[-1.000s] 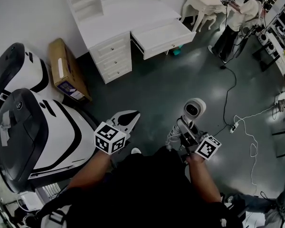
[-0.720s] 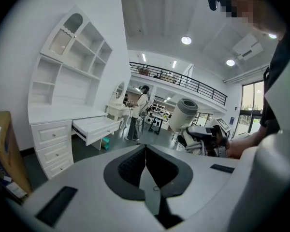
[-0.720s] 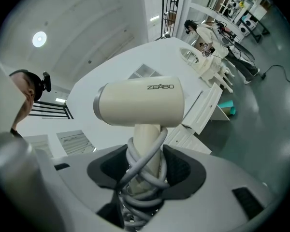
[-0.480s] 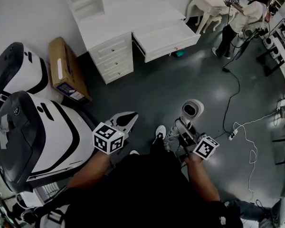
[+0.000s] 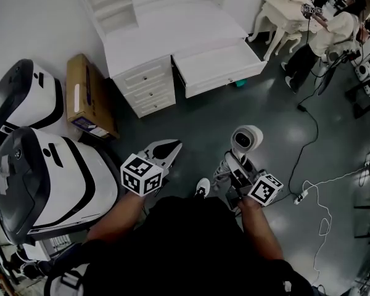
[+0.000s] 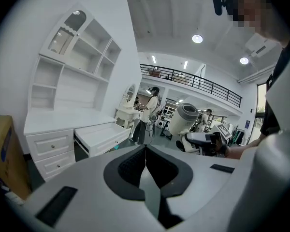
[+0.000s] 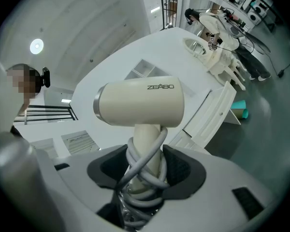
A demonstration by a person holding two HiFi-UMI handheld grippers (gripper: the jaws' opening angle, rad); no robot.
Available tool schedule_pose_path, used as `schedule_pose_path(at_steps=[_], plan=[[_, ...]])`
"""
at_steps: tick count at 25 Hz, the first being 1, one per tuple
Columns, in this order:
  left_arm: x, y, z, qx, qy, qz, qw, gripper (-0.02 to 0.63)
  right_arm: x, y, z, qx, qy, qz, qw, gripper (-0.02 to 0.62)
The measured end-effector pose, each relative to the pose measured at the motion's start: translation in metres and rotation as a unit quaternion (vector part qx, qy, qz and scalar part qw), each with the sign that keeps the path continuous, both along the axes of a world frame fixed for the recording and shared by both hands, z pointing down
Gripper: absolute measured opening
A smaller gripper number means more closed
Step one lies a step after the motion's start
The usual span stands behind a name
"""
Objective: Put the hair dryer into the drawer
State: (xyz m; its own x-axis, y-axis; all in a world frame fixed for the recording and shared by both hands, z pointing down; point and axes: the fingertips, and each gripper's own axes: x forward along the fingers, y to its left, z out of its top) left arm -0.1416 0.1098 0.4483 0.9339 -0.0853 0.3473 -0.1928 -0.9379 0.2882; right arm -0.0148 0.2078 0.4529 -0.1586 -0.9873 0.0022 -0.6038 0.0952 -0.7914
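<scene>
A cream hair dryer [image 7: 140, 103] with its grey cord wound round the handle stands upright in my right gripper [image 7: 145, 170], whose jaws are shut on the handle and cord. The head view shows the dryer [image 5: 245, 142] over the dark floor, ahead of the right gripper [image 5: 236, 172]. My left gripper [image 5: 165, 149] is shut and holds nothing; in its own view the left gripper [image 6: 145, 161] has its pads pressed together. The white vanity's wide drawer [image 5: 221, 67] stands pulled open, also visible as the drawer [image 6: 100, 137] ahead.
A white vanity desk [image 5: 166, 32] with a small stack of drawers [image 5: 148, 86] is against the wall. A cardboard box [image 5: 84, 95] and two large white machines [image 5: 46, 177] lie left. A person [image 5: 324, 39] stands at right; cables [image 5: 314, 184] trail across the floor.
The view has shifted: the vanity and open drawer sit slightly lower and nearer in the head view. Both grippers keep their hold and spacing, the dryer still in the right one.
</scene>
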Motion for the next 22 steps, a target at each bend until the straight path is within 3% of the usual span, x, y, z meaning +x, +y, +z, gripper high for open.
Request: schedule_pose_path(at_steps=[9, 14, 22], plan=[[0.083, -0.01, 0.004, 0.009, -0.013, -0.011, 0.9998, 0.011, 0.075, -0.008, 0.013, -0.011, 0.006, -0.02, 1.0, 0.23], [0.096, -0.016, 0.015, 0.004, -0.034, -0.016, 0.9993, 0.011, 0.099, -0.006, 0.026, -0.023, -0.005, -0.012, 1.0, 0.23], [0.127, -0.047, 0.028, -0.006, -0.036, -0.015, 0.9992, 0.011, 0.125, -0.03, 0.032, -0.034, 0.005, -0.014, 0.999, 0.23]])
